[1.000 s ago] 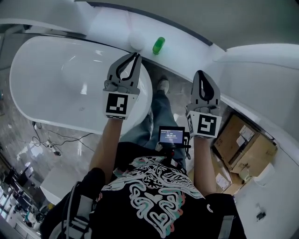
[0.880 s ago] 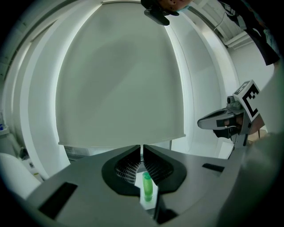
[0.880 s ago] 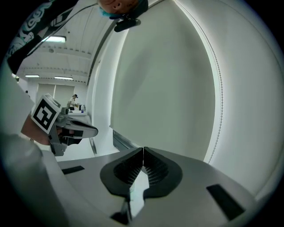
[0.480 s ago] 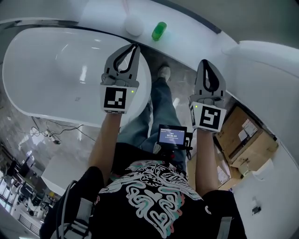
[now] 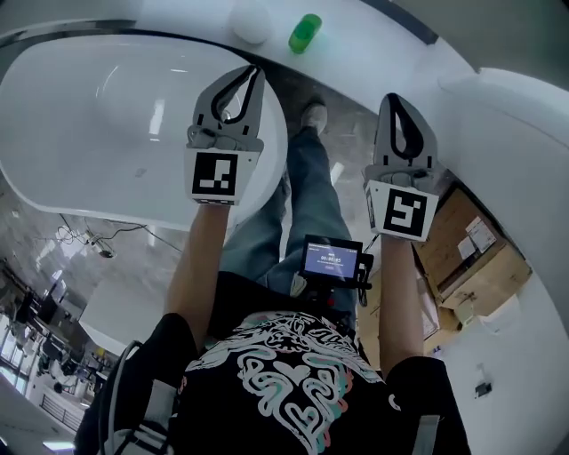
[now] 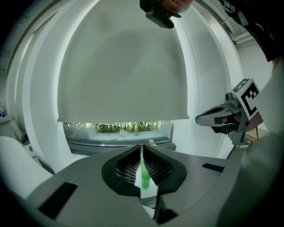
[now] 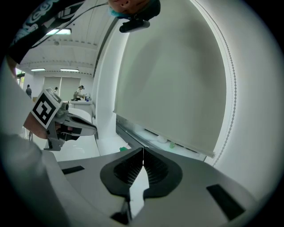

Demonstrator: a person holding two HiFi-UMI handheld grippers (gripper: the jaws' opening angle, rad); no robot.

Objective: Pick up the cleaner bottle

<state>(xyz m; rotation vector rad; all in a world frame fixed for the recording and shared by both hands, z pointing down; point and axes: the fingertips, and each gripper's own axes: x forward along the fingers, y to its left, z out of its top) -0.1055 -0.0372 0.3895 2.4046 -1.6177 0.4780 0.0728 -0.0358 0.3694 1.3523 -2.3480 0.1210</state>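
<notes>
The cleaner bottle (image 5: pixel 305 33), small and green, stands on the white ledge (image 5: pixel 373 44) behind the bathtub. My left gripper (image 5: pixel 254 71) is shut and empty. It hangs over the tub's right end, short of the bottle and to its left. My right gripper (image 5: pixel 395 98) is also shut and empty, to the right of the bottle and well apart from it. In the left gripper view the bottle (image 6: pixel 144 176) shows far off through the slot behind the closed tips of my left gripper (image 6: pixel 142 145). In the right gripper view the bottle (image 7: pixel 123 149) is a small green spot left of my right gripper (image 7: pixel 143 149).
A white bathtub (image 5: pixel 89 133) fills the left. A white round object (image 5: pixel 251 22) sits on the ledge left of the bottle. Cardboard boxes (image 5: pixel 480 267) lie on the floor at the right. A roller blind (image 6: pixel 124 66) covers the window above the ledge. The person's legs stand between tub and boxes.
Both grippers have come down together, still shut and side by side. The ledge and bottle sit higher in the head view than before; the bottle has not moved on the ledge.
</notes>
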